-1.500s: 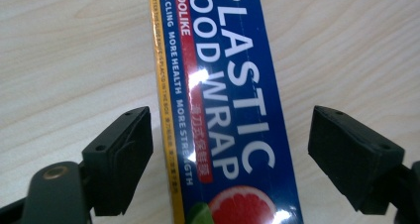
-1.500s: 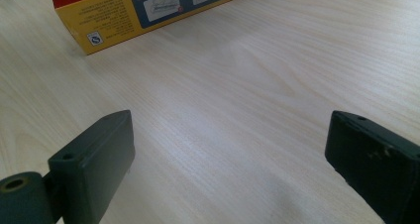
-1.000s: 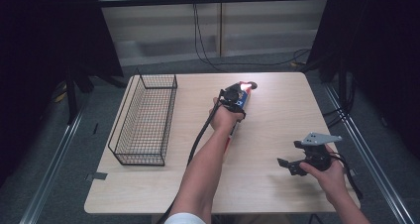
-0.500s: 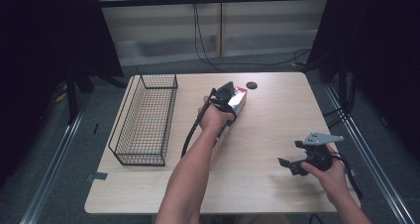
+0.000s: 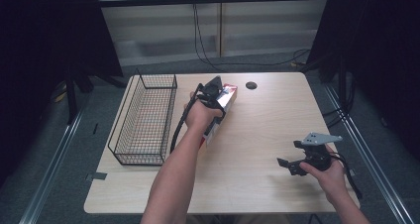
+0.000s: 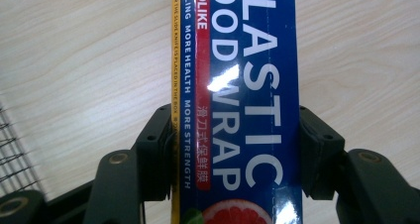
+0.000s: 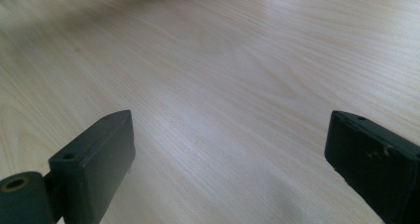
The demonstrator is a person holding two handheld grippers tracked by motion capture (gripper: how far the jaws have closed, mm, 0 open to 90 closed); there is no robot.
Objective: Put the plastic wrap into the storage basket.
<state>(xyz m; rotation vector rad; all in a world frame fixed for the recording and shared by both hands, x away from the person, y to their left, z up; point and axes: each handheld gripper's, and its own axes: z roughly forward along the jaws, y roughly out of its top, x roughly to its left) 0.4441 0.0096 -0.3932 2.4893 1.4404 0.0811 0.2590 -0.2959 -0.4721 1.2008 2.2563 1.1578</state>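
Blue, white-lettered plastic wrap box (image 6: 237, 105)

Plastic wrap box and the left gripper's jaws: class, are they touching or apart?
Touching. In the left gripper view, the left gripper has both jaws pressed against the long sides of the plastic wrap box.

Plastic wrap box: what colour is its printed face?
Blue with white lettering, on the plastic wrap box; clearest in left gripper view.

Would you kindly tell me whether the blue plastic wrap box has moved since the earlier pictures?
Yes: the blue plastic wrap box has shifted away from the small black disc, toward the black wire basket.
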